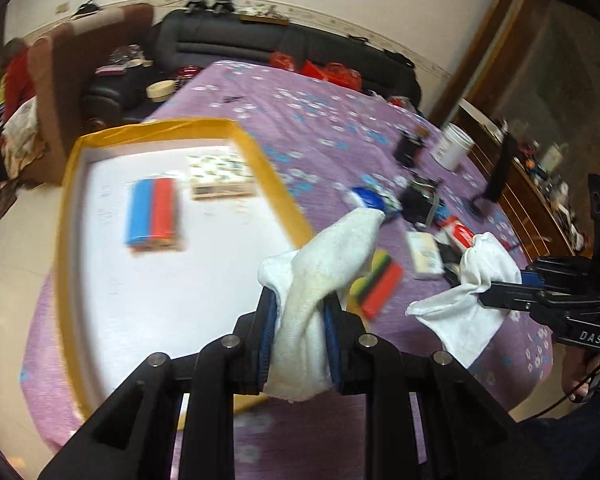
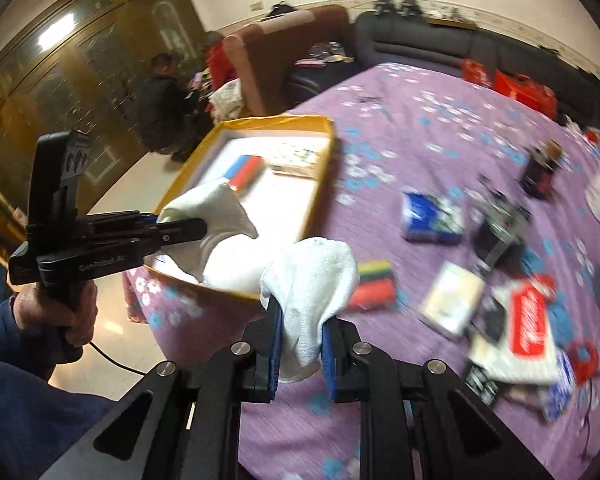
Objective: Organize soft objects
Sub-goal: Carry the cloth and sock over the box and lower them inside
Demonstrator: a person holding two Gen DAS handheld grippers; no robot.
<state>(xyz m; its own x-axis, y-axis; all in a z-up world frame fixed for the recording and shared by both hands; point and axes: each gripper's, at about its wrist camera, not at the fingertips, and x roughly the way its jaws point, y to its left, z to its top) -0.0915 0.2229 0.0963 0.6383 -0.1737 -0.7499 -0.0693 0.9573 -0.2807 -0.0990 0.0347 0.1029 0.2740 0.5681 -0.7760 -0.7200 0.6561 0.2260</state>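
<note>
My left gripper (image 1: 300, 306) is shut on a bunched white cloth (image 1: 328, 256) that hangs above the near right corner of a yellow-rimmed tray (image 1: 268, 168). My right gripper (image 2: 300, 316) is shut on a second bunch of white cloth (image 2: 312, 276) above the purple tablecloth. Each gripper shows in the other's view: the right gripper (image 1: 486, 298) at the right, the left gripper (image 2: 202, 228) over the tray (image 2: 324, 168). I cannot tell whether the two bunches are one piece. A blue and red block (image 1: 152, 212) and a patterned box (image 1: 220, 178) lie in the tray.
A striped stack of coloured sponges (image 2: 374, 284) lies beside the tray. Further right are a blue packet (image 2: 432, 216), a red and white packet (image 2: 530, 320), black items and a white tub (image 1: 454, 146). A dark sofa (image 1: 228, 44) stands behind, and a person (image 2: 160, 104) at the far left.
</note>
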